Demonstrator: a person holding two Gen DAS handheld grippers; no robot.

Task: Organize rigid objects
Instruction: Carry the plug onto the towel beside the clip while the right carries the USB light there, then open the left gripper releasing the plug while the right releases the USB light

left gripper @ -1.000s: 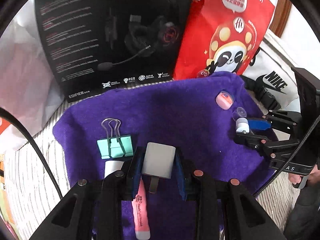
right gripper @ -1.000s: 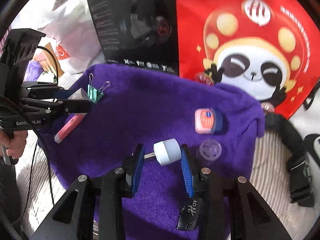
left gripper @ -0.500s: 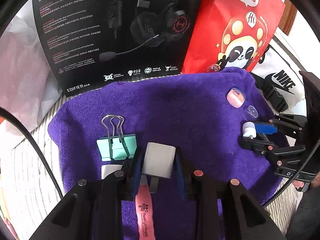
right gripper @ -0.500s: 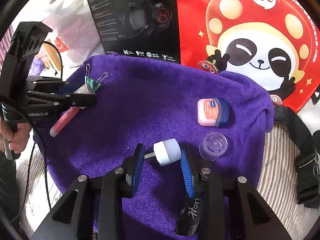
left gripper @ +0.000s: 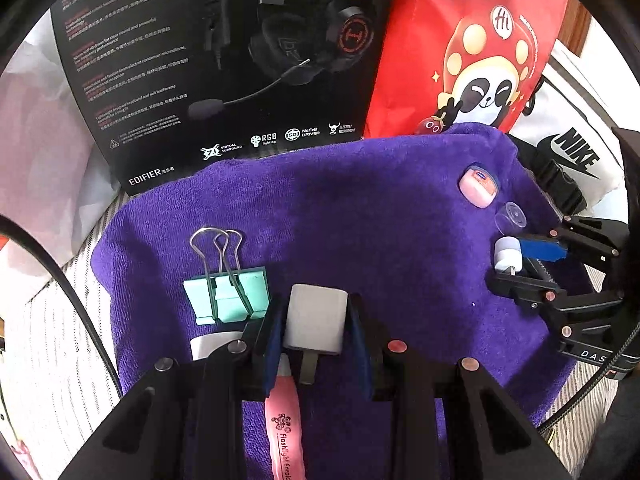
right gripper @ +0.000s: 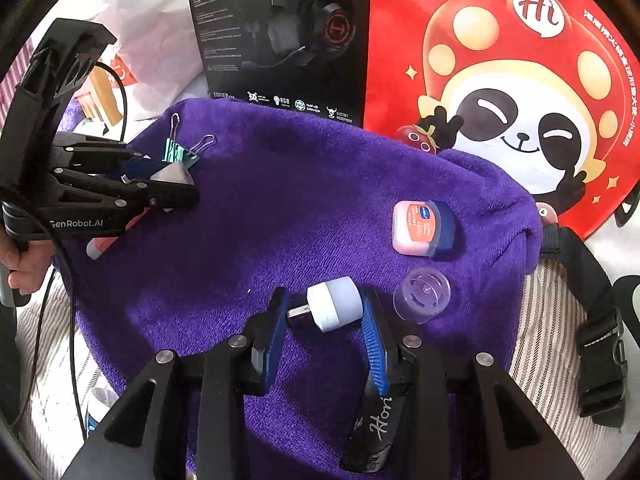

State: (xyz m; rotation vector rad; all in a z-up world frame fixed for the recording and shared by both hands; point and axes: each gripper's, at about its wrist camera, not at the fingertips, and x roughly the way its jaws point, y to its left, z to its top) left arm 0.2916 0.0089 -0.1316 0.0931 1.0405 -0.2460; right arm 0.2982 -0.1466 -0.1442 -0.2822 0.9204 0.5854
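Observation:
My left gripper [left gripper: 316,322] is shut on a grey plug charger [left gripper: 315,320] above the near left of the purple towel [left gripper: 360,216]. A green binder clip [left gripper: 226,292] lies just left of it, and a pink flashlight tube [left gripper: 284,420] lies under it. My right gripper [right gripper: 324,310] is shut on a small white USB lamp [right gripper: 334,308] at the towel's right. A pink lip-balm jar [right gripper: 422,230] and a clear round cap [right gripper: 422,294] lie beside it. Each gripper shows in the other's view, the left [right gripper: 176,192] and the right [left gripper: 516,260].
A black headset box [left gripper: 224,64] and a red panda bag [left gripper: 472,52] stand behind the towel. A black strap with buckle [right gripper: 600,360] lies right of it on striped fabric. A black pen-like item [right gripper: 376,420] lies under my right gripper. A cable [left gripper: 60,280] crosses the left.
Both views have pulled back slightly and tilted, so the towel sits lower in frame. Both grippers stay shut on their objects; the objects on the towel have not moved.

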